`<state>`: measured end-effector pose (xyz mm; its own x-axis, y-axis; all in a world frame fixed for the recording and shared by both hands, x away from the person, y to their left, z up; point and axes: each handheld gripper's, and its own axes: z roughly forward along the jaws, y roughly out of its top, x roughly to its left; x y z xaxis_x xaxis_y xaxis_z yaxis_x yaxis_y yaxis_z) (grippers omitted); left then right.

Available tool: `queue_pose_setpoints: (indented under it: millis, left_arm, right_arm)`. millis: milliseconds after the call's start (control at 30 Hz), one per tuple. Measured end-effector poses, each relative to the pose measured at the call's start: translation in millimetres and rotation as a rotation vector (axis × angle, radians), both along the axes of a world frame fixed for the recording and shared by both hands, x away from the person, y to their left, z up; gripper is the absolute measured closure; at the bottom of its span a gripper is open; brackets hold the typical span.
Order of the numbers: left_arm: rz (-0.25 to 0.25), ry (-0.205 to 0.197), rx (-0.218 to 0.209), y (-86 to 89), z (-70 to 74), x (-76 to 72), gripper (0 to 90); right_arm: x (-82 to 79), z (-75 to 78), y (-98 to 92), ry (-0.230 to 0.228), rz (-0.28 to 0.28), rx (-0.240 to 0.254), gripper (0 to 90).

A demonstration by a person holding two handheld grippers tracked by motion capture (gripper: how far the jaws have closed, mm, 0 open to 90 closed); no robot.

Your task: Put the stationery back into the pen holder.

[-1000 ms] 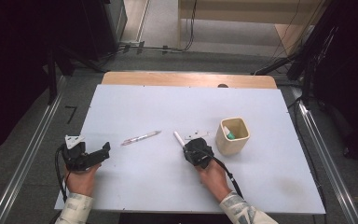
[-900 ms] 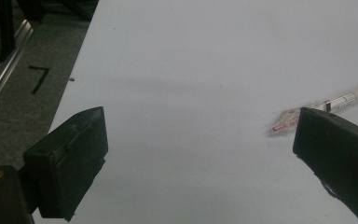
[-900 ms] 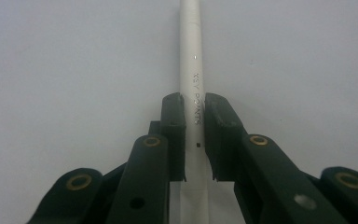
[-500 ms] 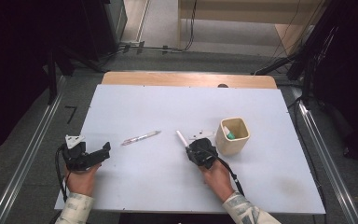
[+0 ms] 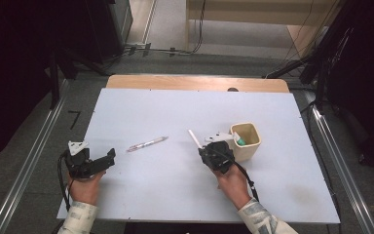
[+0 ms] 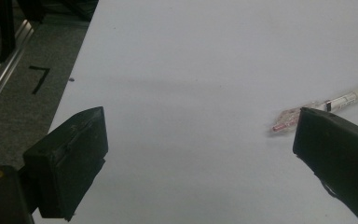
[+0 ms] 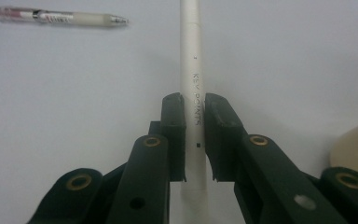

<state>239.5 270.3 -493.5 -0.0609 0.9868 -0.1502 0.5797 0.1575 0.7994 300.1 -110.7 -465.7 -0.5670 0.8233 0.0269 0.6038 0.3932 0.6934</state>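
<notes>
**White pen gripped beside the cup**

A white pen (image 7: pixel 192 93), printed along its barrel, is clamped between the nearly closed jaws of the right gripper (image 5: pixel 209 148) and held just left of a beige cup (image 5: pixel 246 141) on the pale worktop (image 5: pixel 175 195), its free end pointing up and away from the cup. A second pen (image 5: pixel 147 143), clear with red markings, lies flat farther left of the cup. Well left of the cup, the left gripper (image 5: pixel 108 157) rests at the worktop's edge, jaws wide apart and holding nothing.

Cup (image 5: pixel 246 141) close beside right hand-held gripper (image 5: pixel 209 146)
</notes>
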Motion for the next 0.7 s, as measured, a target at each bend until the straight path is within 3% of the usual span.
queue_pose_setpoints:
  millis: [700]
  left_arm:
    - [0.000,-0.001,0.001,0.1,0.1,-0.2,3.8]
  right_arm:
    - [-0.7,30.8,-20.1,-0.038,-0.020,0.060,76.8]
